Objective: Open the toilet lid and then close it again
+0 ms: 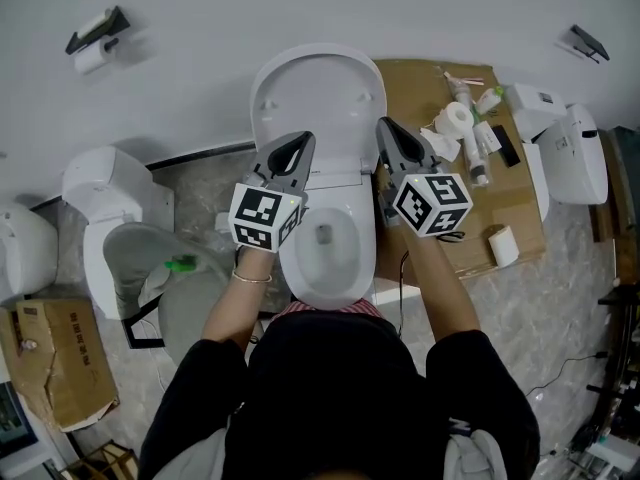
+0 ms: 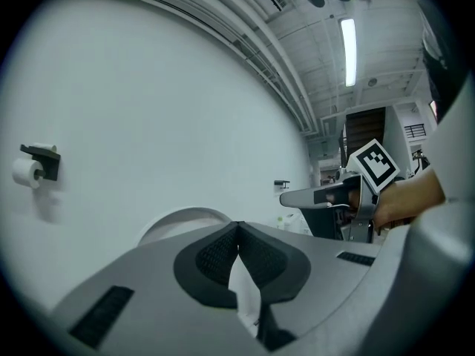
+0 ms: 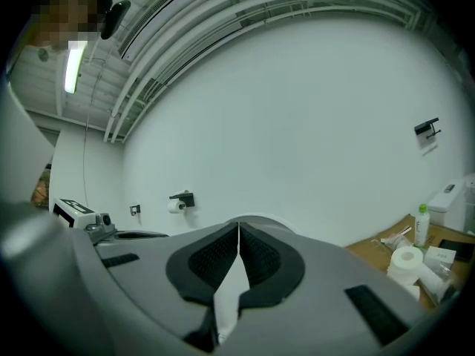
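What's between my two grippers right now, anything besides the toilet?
In the head view, only the raised lid, near its hinge, and the open bowl just below lie between the left gripper and the right gripper; nothing else.

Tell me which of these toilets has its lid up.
The middle toilet, between the left hand-held gripper and the right hand-held gripper: its lid alone stands raised against the wall.

White wall with roll holders; grey marbled floor; strip light on the ceiling; cardboard box at left.
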Tool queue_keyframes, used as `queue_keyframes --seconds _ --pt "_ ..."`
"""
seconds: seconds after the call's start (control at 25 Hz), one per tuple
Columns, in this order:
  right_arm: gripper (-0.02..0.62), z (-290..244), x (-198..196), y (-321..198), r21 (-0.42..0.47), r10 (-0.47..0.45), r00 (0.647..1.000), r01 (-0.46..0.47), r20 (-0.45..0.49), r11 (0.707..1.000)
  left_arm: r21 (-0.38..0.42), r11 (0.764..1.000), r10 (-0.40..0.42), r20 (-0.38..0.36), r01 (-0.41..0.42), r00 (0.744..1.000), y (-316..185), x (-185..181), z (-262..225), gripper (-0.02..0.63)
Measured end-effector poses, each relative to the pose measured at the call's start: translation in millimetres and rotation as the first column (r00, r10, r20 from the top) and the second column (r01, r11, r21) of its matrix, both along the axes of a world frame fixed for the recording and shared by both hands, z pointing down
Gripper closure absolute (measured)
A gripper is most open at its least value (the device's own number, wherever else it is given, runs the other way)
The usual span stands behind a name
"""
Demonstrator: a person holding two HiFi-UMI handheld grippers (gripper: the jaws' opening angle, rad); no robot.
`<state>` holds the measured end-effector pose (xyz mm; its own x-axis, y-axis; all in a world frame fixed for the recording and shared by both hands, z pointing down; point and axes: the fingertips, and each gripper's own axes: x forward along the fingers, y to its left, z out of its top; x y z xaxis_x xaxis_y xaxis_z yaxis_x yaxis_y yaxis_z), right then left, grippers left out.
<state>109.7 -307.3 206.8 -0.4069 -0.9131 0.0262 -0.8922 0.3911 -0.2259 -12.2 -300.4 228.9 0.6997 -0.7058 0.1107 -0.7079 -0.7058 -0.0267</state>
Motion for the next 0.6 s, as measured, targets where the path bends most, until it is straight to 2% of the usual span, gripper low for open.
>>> queue_keyframes --seconds 0.6 --pt "0.574 -4 -15 47 0.002 -0.031 0.999 0.031 0.016 1.000 0.018 0.999 0.028 -0.006 -0.028 1.000 26 1 -14 0.603"
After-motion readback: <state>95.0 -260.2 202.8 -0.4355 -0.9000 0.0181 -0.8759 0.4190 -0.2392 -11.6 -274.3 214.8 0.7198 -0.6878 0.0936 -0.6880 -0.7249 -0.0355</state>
